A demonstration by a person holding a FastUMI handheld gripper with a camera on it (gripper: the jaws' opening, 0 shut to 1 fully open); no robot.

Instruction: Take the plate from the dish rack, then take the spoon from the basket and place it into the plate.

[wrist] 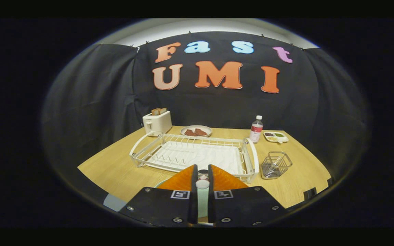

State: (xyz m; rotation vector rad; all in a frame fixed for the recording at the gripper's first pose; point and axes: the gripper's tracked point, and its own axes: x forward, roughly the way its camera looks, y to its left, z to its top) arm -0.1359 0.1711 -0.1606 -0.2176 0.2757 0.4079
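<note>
My gripper (202,168) hovers low over the near edge of the table, its fingers drawn close together. Pinched between them is the pale end of a spoon (202,182); the remainder of the spoon is hidden. Directly beneath the fingers lies a pale green plate (202,204) on the wooden table, with part of its rim showing to the left of the fingers. Just beyond the fingertips stands the white wire dish rack (183,155) with nothing in its slots. The wire basket (275,165) sits to the right of the rack, and I see nothing in it.
At the back of the wooden table (115,171) stand a white toaster (157,123) with bread in it, a dish of brown food (196,131), a plastic bottle (256,128) and a small tray of sauces (275,137). Black cloth walls close in the table.
</note>
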